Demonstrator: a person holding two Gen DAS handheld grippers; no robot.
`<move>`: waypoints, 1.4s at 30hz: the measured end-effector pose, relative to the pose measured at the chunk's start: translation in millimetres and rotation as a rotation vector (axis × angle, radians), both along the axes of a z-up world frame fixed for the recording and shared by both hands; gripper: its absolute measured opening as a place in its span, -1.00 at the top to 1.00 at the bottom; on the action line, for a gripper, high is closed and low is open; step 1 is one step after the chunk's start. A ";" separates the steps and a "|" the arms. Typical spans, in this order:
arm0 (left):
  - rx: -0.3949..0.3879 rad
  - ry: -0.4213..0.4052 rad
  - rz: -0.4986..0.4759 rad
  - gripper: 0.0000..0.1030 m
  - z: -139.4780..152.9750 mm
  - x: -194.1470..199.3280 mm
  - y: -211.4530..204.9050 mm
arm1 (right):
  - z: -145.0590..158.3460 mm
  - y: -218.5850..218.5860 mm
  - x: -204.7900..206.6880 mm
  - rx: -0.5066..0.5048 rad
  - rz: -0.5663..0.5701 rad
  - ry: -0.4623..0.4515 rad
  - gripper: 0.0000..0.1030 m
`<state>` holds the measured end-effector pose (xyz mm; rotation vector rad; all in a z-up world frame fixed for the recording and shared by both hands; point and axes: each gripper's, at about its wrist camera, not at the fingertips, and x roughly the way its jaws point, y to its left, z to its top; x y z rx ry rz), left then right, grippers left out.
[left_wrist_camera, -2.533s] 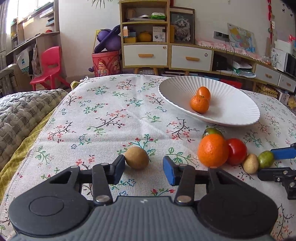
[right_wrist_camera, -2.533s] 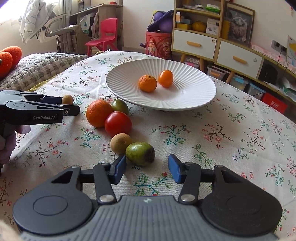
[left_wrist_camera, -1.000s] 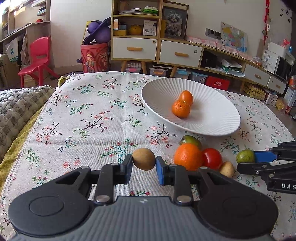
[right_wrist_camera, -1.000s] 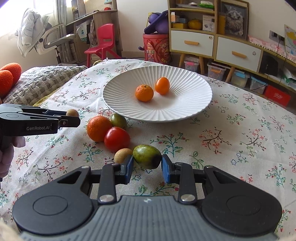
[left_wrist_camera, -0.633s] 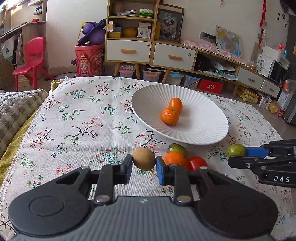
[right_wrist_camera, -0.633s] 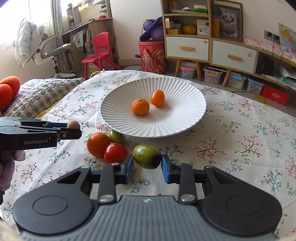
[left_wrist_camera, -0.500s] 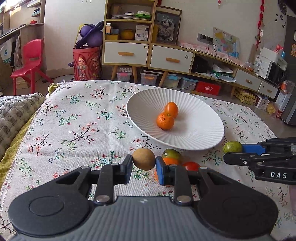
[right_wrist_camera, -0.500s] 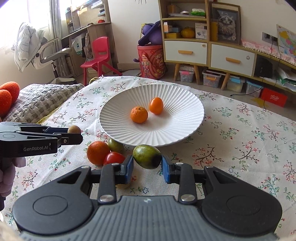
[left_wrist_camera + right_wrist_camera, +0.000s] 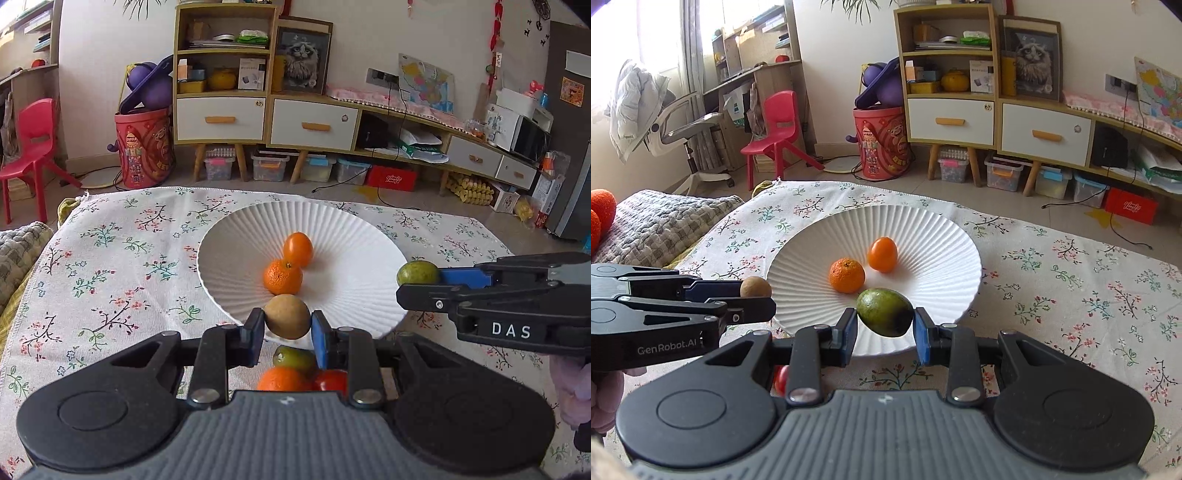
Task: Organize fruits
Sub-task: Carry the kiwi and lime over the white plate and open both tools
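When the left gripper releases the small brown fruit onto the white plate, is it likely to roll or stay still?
The brown fruit looks round and smooth, so it will probably roll. The white plate dips toward its middle, so it would likely drift inward to the mandarin. The left gripper holds it undented, suggesting firmness.

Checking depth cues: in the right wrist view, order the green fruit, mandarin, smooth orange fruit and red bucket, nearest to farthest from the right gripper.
1. green fruit, between the right gripper pads
2. mandarin, plate centre-left
3. smooth orange fruit, just behind
4. red bucket, on the floor beyond
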<state>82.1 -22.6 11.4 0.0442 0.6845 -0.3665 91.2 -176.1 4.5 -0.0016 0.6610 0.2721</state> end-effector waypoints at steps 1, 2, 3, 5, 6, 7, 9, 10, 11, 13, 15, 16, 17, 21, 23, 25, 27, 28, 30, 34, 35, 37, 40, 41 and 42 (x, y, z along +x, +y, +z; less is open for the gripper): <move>0.009 -0.004 -0.009 0.78 -0.3 3.1 -3.7 | 0.4 -1.9 3.4 0.001 0.004 0.002 0.43; 0.012 -0.008 -0.014 0.78 -0.8 5.6 -6.5 | 0.6 -4.1 6.7 0.006 0.006 0.004 0.43; 0.011 -0.006 -0.021 0.78 -1.5 8.8 -9.0 | 0.5 -6.2 9.9 0.012 0.006 0.008 0.43; 0.006 0.002 -0.032 0.78 -4.1 16.0 -13.4 | -0.7 -10.5 17.3 0.026 0.008 0.022 0.43; 0.006 0.006 -0.035 0.78 -5.6 19.0 -14.9 | -1.5 -12.4 20.1 0.029 0.008 0.024 0.43; 0.003 0.015 -0.039 0.78 -7.7 22.7 -16.5 | -2.9 -14.2 23.2 0.027 0.011 0.028 0.43; -0.003 0.035 -0.040 0.78 -11.9 29.1 -19.5 | -5.5 -17.2 28.9 0.020 0.014 0.032 0.43; -0.004 0.044 -0.041 0.78 -13.9 31.7 -20.6 | -7.0 -18.8 31.8 0.015 0.015 0.036 0.43; -0.003 0.052 -0.044 0.78 -15.8 35.0 -22.8 | -8.4 -19.9 33.7 0.012 0.017 0.040 0.43; 0.006 0.059 -0.046 0.78 -19.8 38.3 -25.2 | -10.6 -21.6 37.1 0.010 0.022 0.044 0.43; 0.011 0.070 -0.048 0.78 -23.6 41.2 -26.0 | -12.2 -23.2 41.2 0.010 0.031 0.047 0.43; 0.014 0.075 -0.047 0.78 -25.9 42.6 -26.5 | -12.9 -23.6 42.9 0.009 0.035 0.048 0.43; 0.016 0.079 -0.047 0.78 -27.3 43.3 -26.4 | -13.7 -24.0 45.4 0.006 0.041 0.050 0.43; 0.019 0.074 -0.054 0.78 -30.3 48.4 -27.2 | -16.3 -24.4 50.8 -0.008 0.056 0.048 0.43; 0.023 0.072 -0.059 0.78 -31.6 50.9 -27.5 | -18.0 -25.3 54.2 -0.002 0.062 0.053 0.43; 0.024 0.069 -0.065 0.78 -33.2 54.3 -28.4 | -20.3 -24.5 57.8 -0.004 0.070 0.058 0.43; 0.027 0.067 -0.070 0.78 -34.6 57.9 -29.1 | -22.4 -22.8 60.2 -0.009 0.078 0.060 0.43; 0.028 0.066 -0.074 0.78 -35.5 59.7 -29.3 | -23.2 -21.4 61.4 -0.010 0.084 0.060 0.43; 0.030 0.064 -0.081 0.78 -37.2 63.7 -30.1 | -24.9 -19.6 63.8 -0.014 0.094 0.062 0.43; 0.030 0.063 -0.102 0.78 -40.0 69.8 -33.1 | -27.4 -16.4 69.1 -0.019 0.114 0.059 0.43; 0.033 0.060 -0.109 0.78 -40.3 70.0 -34.1 | -28.3 -15.8 70.4 -0.021 0.117 0.058 0.43; 0.037 0.054 -0.118 0.78 -40.3 70.7 -34.0 | -29.6 -15.4 73.0 -0.019 0.127 0.057 0.43; 0.023 0.057 -0.125 0.78 -39.9 72.1 -31.2 | -30.6 -13.7 76.5 -0.015 0.140 0.057 0.43; 0.017 0.058 -0.126 0.78 -39.9 72.1 -30.1 | -30.9 -13.0 77.0 -0.016 0.142 0.056 0.43; 0.013 0.058 -0.126 0.77 -40.0 71.9 -28.4 | -31.3 -12.8 77.6 -0.016 0.145 0.055 0.43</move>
